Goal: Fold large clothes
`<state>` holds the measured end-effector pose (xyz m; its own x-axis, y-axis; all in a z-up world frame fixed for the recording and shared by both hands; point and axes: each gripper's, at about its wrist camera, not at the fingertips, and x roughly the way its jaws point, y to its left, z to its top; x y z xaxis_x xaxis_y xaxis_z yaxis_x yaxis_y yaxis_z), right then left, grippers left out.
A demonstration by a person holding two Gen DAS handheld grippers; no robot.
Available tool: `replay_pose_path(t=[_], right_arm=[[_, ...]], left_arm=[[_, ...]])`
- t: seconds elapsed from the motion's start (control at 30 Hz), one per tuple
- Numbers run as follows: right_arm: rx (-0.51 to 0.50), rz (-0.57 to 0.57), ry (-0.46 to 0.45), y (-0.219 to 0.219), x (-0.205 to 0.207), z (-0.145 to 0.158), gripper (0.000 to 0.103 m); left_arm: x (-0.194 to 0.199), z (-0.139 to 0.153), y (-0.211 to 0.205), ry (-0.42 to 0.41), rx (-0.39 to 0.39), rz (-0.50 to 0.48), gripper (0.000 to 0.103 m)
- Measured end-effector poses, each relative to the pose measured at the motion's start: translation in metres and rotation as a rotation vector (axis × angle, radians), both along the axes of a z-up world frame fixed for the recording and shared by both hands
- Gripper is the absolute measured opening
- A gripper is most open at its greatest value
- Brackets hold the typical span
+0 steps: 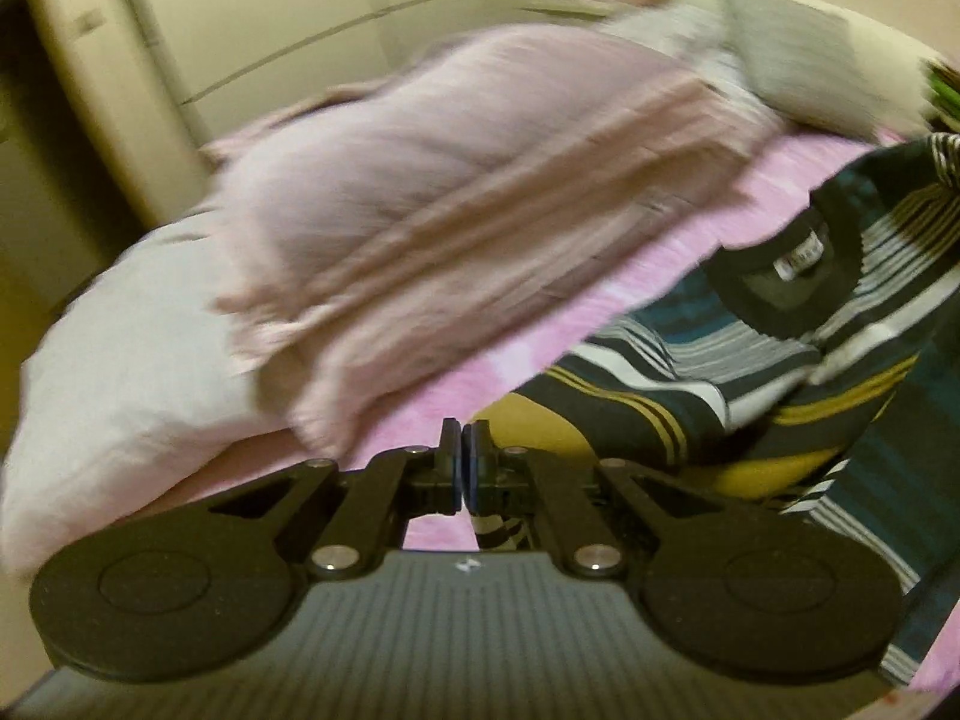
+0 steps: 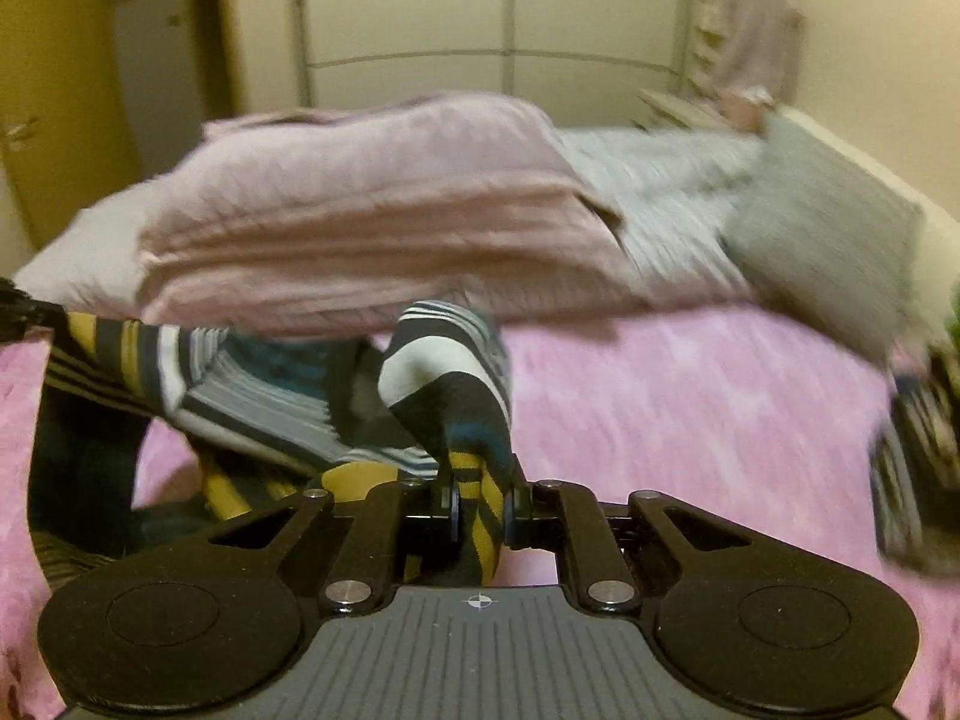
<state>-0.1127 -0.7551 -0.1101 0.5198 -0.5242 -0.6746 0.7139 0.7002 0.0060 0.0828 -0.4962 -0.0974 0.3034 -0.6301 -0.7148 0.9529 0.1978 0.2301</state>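
Note:
A striped shirt [image 1: 750, 336] in dark blue, white, teal and mustard hangs lifted over the pink bed cover [image 1: 540, 354], its collar and label facing up. My left gripper [image 1: 465, 462] is shut, pads together, with a thin edge of the shirt pinched at them and a striped scrap showing just below. In the right wrist view my right gripper [image 2: 483, 504] is shut on a bunched fold of the striped shirt [image 2: 444, 372], which rises from the jaws and stretches off to the left edge. Both views are blurred by motion.
A folded pale pink blanket [image 2: 372, 210] lies on a white pillow [image 1: 120, 348] at the far side of the bed. A grey cushion [image 2: 822, 234] and striped bedding [image 2: 660, 192] sit to the right. Another striped cloth [image 2: 918, 468] lies at the right edge. Wardrobe doors [image 2: 504, 18] stand behind.

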Motion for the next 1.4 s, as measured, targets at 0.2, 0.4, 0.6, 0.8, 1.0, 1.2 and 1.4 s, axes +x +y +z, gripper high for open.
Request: replay_pose_path(t=[0.2, 0.4, 0.6, 0.8, 1.0, 1.2, 1.4], right_arm=[[-0.041, 0.075, 0.032, -0.096, 0.052, -0.011, 0.012], [-0.072, 0.049, 0.038, -0.1, 0.074, -0.047, 0.038], [0.125, 0.041, 0.039, -0.024, 0.059, -0.112, 0.053], [0.38, -0.006, 0.077, 0.104, 0.032, -0.202, 0.064], [0.418, -0.019, 0.083, 0.18, 0.046, -0.257, 0.079], [0.352, -0.055, 0.1, 0.204, 0.061, -0.281, 0.08], [0.348, -0.109, 0.079, 0.195, 0.038, -0.254, 0.004]], left_arm=[[0.023, 0.008, -0.004, -0.057, -0.007, 0.177, 0.002], [0.021, -0.034, 0.008, -0.057, 0.052, 0.253, 0.023], [-0.017, -0.105, 0.054, 0.1, 0.17, 0.129, 0.035], [-0.038, -0.2, 0.103, 0.211, 0.324, 0.057, 0.043], [-0.039, -0.248, 0.134, 0.221, 0.328, 0.02, 0.06], [-0.039, -0.251, 0.142, 0.281, 0.27, -0.032, 0.036], [-0.064, -0.225, 0.15, 0.242, 0.246, -0.061, 0.004]])
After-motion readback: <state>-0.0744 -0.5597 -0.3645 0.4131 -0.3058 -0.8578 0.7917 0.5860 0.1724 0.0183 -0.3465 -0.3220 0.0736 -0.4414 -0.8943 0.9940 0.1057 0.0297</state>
